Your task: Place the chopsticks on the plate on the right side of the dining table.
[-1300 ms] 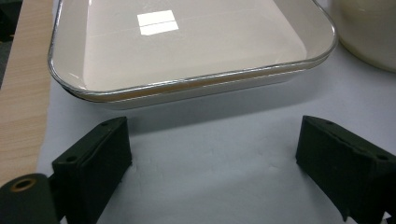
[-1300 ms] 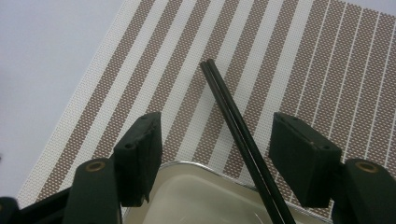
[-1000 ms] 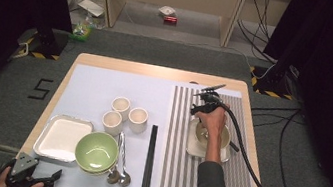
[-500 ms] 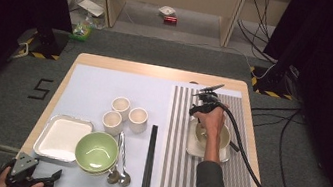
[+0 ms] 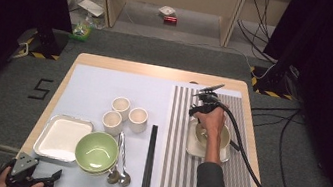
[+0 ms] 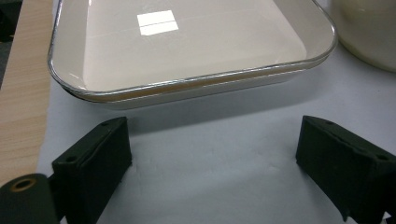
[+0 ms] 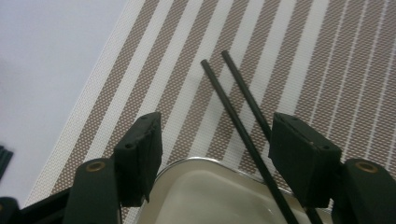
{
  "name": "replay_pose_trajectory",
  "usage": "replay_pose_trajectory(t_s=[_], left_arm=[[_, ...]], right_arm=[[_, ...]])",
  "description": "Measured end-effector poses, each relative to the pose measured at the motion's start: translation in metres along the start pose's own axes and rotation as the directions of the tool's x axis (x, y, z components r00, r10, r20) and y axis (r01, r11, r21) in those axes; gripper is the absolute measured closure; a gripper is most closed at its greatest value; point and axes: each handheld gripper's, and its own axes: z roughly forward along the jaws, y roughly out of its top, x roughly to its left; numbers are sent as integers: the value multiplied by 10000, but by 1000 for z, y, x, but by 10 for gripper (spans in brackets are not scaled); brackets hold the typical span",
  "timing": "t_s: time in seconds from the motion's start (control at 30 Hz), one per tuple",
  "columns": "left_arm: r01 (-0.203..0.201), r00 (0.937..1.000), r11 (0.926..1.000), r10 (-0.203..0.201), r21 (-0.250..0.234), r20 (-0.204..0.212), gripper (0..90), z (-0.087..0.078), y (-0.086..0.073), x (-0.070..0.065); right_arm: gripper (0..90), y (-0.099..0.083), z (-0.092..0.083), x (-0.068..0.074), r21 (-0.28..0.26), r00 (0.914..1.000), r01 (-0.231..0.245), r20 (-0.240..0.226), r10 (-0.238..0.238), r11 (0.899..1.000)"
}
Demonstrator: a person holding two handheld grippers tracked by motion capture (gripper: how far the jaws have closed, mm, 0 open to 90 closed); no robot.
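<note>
Hovering over a tray on the striped mat, right hand-held gripper (image 7: 215,154) with jaws apart.
Two black chopsticks (image 7: 233,100) lie across the rim of the small tray (image 7: 196,196), between the jaws, ungripped. Left hand-held gripper (image 6: 212,158) rests at the table's near edge, jaws apart, just short of the white tray (image 6: 187,46).

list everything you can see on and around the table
table: 1, light wood, centre
striped mat: 1, brown and white, right half
cups: 3, cream, mid table
green bowl: 1, near left
left tray: 1, cream, beside green bowl
spoons: 2, metal, right of green bowl
chopsticks: black, centre
right tray: 1, cream, on mat, bowl on it
thin sticks: 2, black, over right tray rim
left gripper: open, near left corner
right gripper: open, above right tray
</note>
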Motion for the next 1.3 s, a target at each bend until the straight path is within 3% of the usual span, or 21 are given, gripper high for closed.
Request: replay_pose_trajectory(t_s=[0.27,0.63,0.83,0.97,1.3], left_arm=[[-5,10000,10000,5,-7,6,89,0,0,0],[-4,10000,10000,4,-14,0,89,0,0,0],[-7,10000,10000,7,-19,-10,89,0,0,0],[-4,10000,10000,4,-15,-2,89,0,0,0],[13,9999,9998,-15,-184,-100,89,1,-1,-1]], right_arm=[[304,1,3,-4,349,9992,-368,196,362,9987],[324,1,3,-2,461,9992,-407,70,404,9981],[329,0,0,0,600,9998,-190,-101,197,9980],[318,1,-3,0,355,9992,-394,-68,396,9986],[305,1,4,-1,620,9993,-355,147,347,9974]])
